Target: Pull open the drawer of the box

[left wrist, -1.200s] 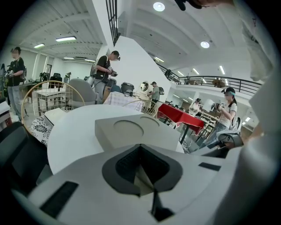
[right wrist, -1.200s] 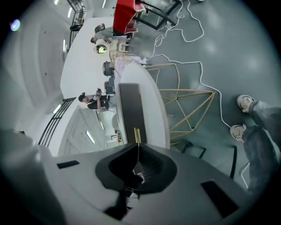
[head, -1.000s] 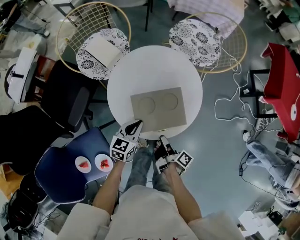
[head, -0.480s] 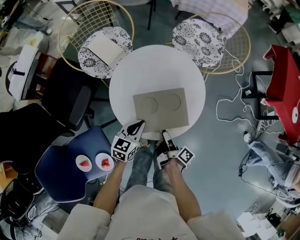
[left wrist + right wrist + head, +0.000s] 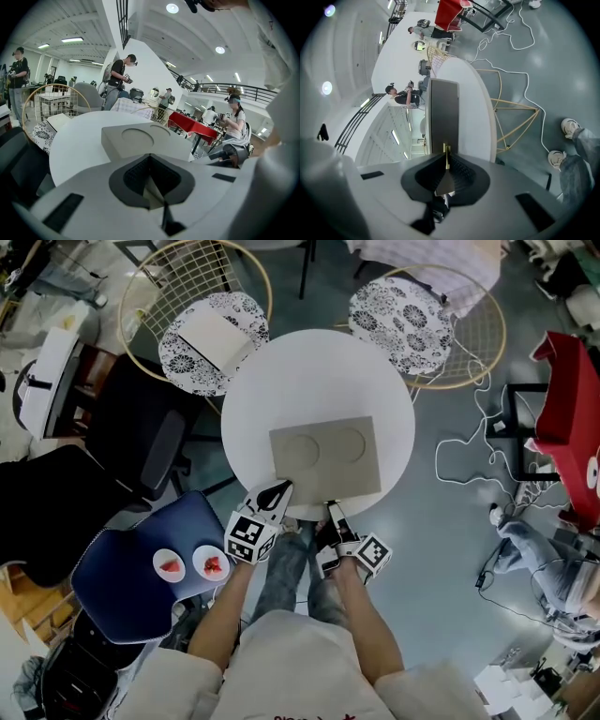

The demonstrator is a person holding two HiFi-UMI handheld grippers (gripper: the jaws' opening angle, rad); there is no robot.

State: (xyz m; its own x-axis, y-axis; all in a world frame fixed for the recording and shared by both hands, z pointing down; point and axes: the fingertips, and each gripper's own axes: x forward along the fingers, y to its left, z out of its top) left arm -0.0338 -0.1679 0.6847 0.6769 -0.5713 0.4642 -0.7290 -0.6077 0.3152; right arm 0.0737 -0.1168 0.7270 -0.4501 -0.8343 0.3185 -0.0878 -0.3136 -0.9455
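Head view: we are seeing the box (image 5: pixel 325 458) lying on the round worktop (image 5: pixel 253 399), left tool (image 5: pixel 278 489) and right tool (image 5: pixel 332 511) at its near edge; left gripper view — tool closed, gripping nothing; right gripper view — tool pinching a pale tab (image 5: pixel 446 151) on the box front.

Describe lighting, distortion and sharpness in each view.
Head view: evenly lit, sharp, little shadow round the box. Left gripper view: fisheye with black corners, ceiling lamps blown out. Right gripper view: rolled sideways, table rim bowed, the tab between the shut jaws in focus.
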